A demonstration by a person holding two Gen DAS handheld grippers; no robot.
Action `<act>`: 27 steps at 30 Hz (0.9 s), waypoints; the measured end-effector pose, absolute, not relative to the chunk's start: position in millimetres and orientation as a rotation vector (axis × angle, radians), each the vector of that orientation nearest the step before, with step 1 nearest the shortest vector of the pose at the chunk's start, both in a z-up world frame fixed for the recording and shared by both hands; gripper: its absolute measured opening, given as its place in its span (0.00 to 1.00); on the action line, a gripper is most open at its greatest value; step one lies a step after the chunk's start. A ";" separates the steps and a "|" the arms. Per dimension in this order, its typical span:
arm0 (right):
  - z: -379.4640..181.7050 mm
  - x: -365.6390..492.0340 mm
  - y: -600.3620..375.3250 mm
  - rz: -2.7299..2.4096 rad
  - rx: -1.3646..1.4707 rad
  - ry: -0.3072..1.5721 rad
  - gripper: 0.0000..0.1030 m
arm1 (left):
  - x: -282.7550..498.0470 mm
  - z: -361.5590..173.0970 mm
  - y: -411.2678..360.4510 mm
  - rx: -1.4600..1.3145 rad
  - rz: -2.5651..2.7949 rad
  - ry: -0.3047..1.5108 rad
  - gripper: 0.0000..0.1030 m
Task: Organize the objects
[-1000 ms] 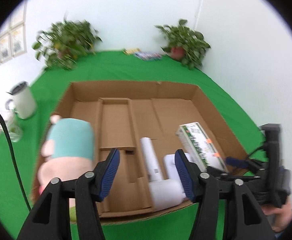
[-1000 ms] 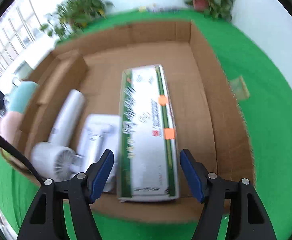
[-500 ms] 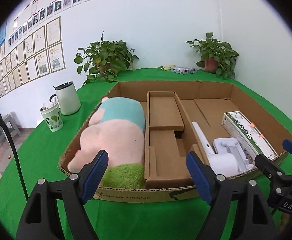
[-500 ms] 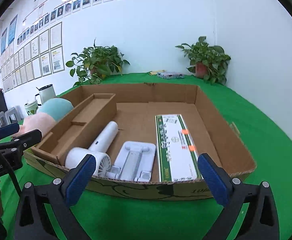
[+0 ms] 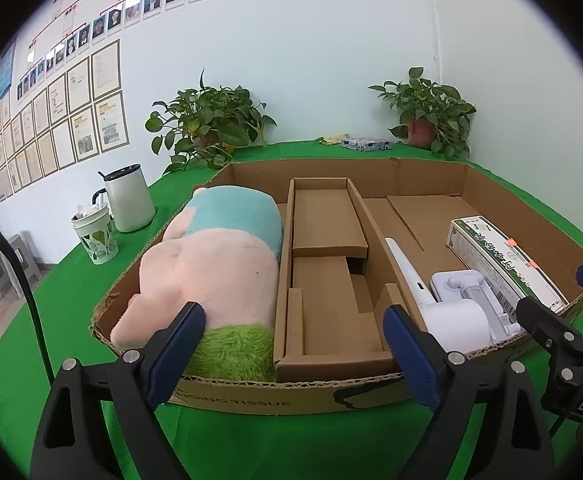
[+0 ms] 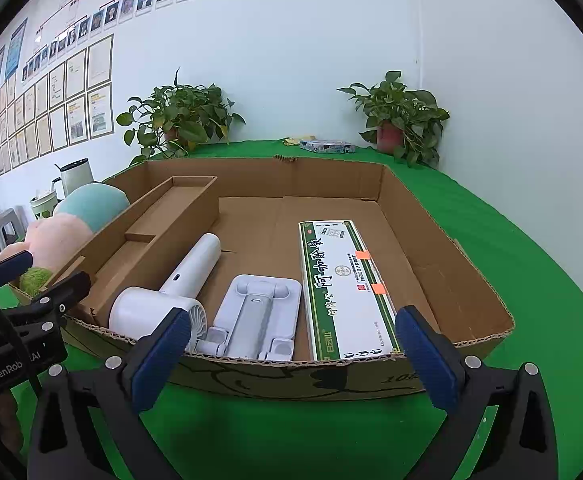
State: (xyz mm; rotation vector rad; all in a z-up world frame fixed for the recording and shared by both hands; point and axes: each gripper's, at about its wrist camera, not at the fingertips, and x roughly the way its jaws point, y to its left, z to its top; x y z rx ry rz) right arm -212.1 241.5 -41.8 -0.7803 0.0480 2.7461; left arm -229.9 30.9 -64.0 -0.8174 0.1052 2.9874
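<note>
In the cardboard tray [image 5: 371,394]: plush toy [image 5: 211,264] left, divider insert [image 5: 327,280] middle, then handheld fan [image 6: 171,292], folding stand [image 6: 255,312], long box [image 6: 343,288] right

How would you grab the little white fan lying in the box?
Probably by the handheld fan's straight handle, which is slimmer than the round head and lies flat, pointing away towards the box's far wall. Come down from above with the jaws straddling it: there is bare cardboard box floor on both sides, and the folding stand sits nearer the head.

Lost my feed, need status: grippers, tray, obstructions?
Left gripper opening, empty; right gripper open, empty. Pink plush toy, white handheld fan, white folding stand, green-white carton in cardboard tray. Nothing obstructing.
</note>
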 end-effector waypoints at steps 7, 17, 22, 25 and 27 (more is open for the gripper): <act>-41.3 -211.3 241.4 2.746 -0.781 0.048 1.00 | -230.6 -64.4 30.4 -0.827 2.981 0.088 0.90; -41.3 -211.2 241.2 2.746 -0.780 0.049 1.00 | -230.4 -64.5 31.0 -0.830 2.979 0.082 0.90; -41.7 -211.1 240.9 2.747 -0.780 0.050 1.00 | -230.5 -64.6 30.8 -0.830 2.979 0.081 0.90; -41.6 -210.9 240.7 2.747 -0.780 0.050 1.00 | -230.6 -64.6 30.8 -0.830 2.979 0.081 0.91; -41.0 -211.0 240.6 2.747 -0.780 0.050 1.00 | -230.4 -64.6 31.0 -0.830 2.979 0.081 0.91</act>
